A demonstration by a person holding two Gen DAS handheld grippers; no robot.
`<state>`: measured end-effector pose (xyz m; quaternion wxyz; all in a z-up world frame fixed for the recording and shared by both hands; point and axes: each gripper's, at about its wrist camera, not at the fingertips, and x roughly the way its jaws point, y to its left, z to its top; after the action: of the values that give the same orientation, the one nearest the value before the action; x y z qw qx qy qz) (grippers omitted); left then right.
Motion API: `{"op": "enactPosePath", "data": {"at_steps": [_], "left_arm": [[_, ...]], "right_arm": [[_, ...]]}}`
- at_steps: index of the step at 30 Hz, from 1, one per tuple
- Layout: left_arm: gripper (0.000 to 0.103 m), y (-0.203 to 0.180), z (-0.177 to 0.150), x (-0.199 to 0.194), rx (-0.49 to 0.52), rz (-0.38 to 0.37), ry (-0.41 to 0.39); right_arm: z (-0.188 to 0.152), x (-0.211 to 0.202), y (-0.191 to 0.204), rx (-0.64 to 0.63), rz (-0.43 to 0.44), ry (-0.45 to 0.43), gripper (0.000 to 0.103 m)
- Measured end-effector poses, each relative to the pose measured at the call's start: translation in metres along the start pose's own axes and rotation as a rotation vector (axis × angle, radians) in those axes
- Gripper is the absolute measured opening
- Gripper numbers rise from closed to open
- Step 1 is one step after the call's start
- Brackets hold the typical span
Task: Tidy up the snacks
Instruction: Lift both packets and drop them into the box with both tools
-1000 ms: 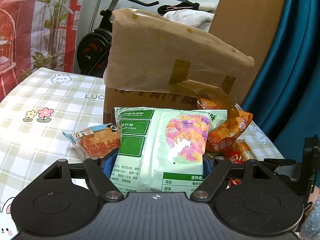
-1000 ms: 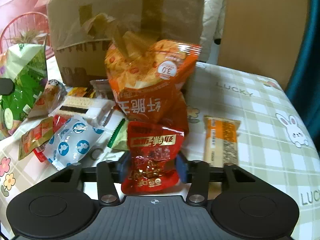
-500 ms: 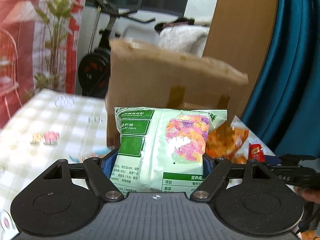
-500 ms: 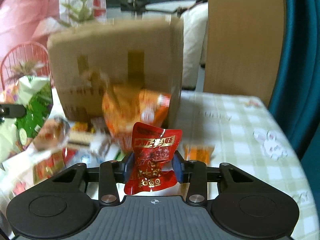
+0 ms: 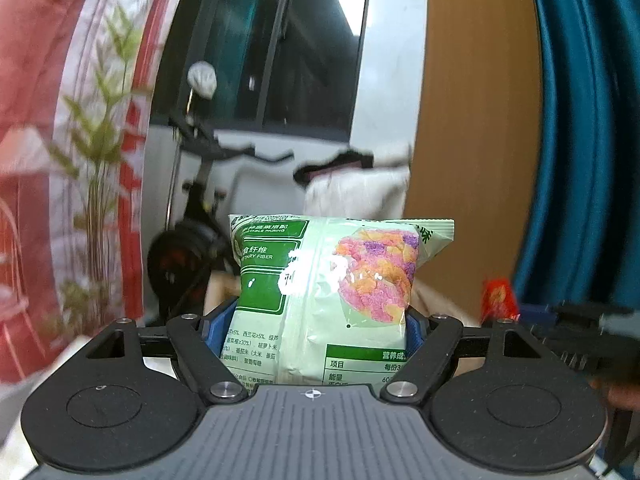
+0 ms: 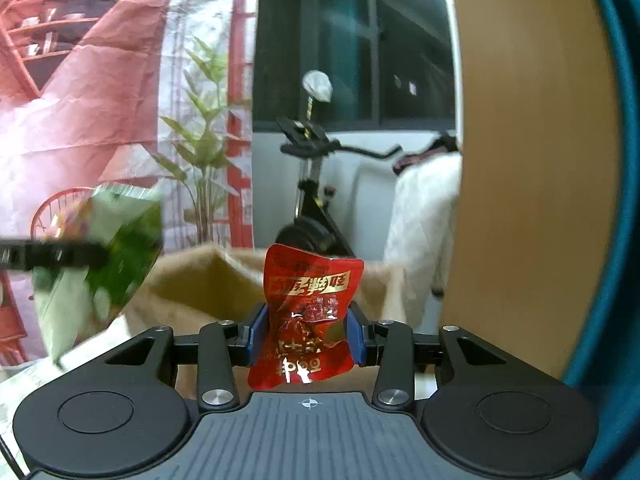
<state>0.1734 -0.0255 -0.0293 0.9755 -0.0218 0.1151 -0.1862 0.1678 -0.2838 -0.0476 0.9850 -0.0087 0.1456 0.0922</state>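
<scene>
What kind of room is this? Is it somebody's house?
Probably a home, maybe a living room. There's an exercise bike, a leafy potted plant and a dark window behind, plus a cardboard box for snacks.

Both grippers same build: left gripper (image 5: 316, 328), right gripper (image 6: 307, 334). Grey ribbed base, crosshair mark, black round-lobed housings, black linkage arms, silver screws, blue pads (image 6: 257, 334).

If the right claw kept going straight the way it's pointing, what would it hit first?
Probably the open brown cardboard box just beyond the small red foil snack packet held by the right claw; depth is unclear.
</scene>
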Motion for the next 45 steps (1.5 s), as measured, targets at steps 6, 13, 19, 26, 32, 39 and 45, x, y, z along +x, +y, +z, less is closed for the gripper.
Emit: {"op": "enactPosePath", "data": {"at_steps": [6,13,19,26,32,39,45], "left_arm": [[0.080,-0.008,0.034,0.072,0.035,0.038,0.049],[0.081,-0.003,0.022,0.124,0.056,0.080,0.129],[0.089,0.002,0.002,0.137,0.131,0.079,0.219],[0.094,0.011,0.002,0.120,0.091,0.033,0.218],[0.094,0.016,0.004,0.102,0.052,0.049,0.215],[0.094,0.021,0.005,0.078,0.046,0.062,0.205],[0.094,0.022,0.001,0.051,0.027,0.063,0.199]], "right_arm": [[0.022,0.064,-0.005,0.027,-0.011,0.053,0.037],[0.009,0.107,0.003,0.005,-0.021,0.120,0.038],[-0.006,0.120,0.005,0.010,-0.031,0.176,0.053],[-0.014,0.113,0.006,0.025,-0.042,0.185,0.057],[-0.013,0.101,0.007,0.033,-0.045,0.191,0.075],[-0.007,0.085,0.013,0.025,-0.043,0.177,0.087],[-0.010,0.059,0.020,0.031,-0.023,0.164,0.087]]}}
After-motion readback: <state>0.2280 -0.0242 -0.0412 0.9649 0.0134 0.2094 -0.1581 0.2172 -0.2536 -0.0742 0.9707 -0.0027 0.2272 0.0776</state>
